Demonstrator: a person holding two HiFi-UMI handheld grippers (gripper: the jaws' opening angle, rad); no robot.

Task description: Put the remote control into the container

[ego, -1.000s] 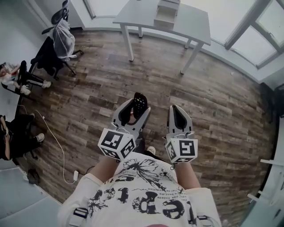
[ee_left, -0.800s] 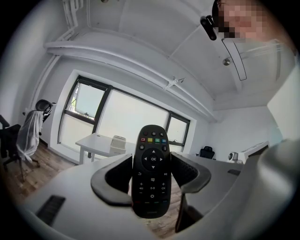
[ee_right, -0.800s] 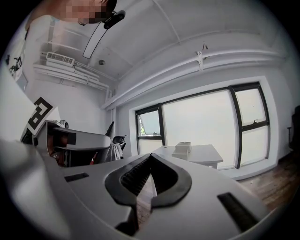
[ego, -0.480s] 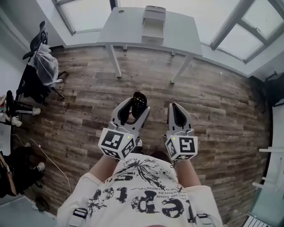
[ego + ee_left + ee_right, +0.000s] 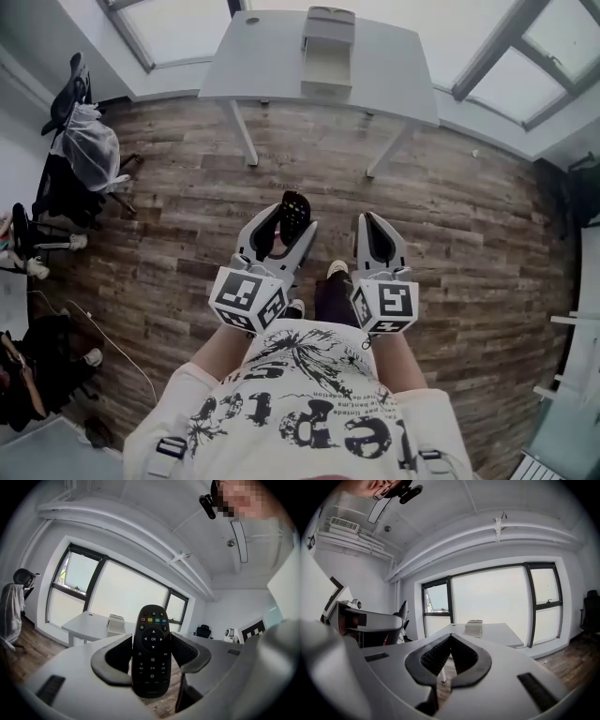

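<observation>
Closer now, the tabletop [image 5: 253,56] and its container [image 5: 327,56] lie at twelve o'clock. My left hand-held gripper [image 5: 284,228] clamps the remote [image 5: 296,208]; my right hand-held gripper [image 5: 375,236] is closed, empty. Pickup done; drop-off remains.

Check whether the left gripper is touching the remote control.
Touching. In the left gripper view, the left gripper clamps the remote control upright, jaws pressed against both its sides.
</observation>
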